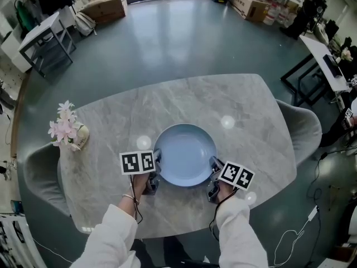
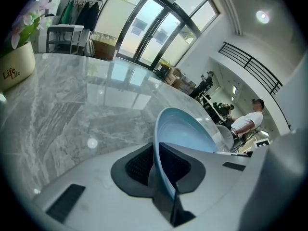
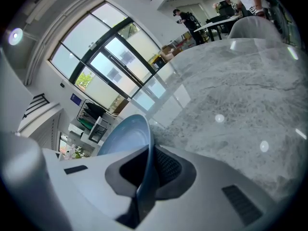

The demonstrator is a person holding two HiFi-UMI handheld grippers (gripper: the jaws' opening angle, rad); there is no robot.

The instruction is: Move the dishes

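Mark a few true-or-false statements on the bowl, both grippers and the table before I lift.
1. The left gripper is shut on the bowl's rim. True.
2. The right gripper is open and empty. False: it clamps the opposite rim.
3. The bowl holds food. False: it is empty.
4. A flower pot stands on the table, left of the bowl. True.
5. The flower pot touches the bowl. False: bare tabletop lies between them.
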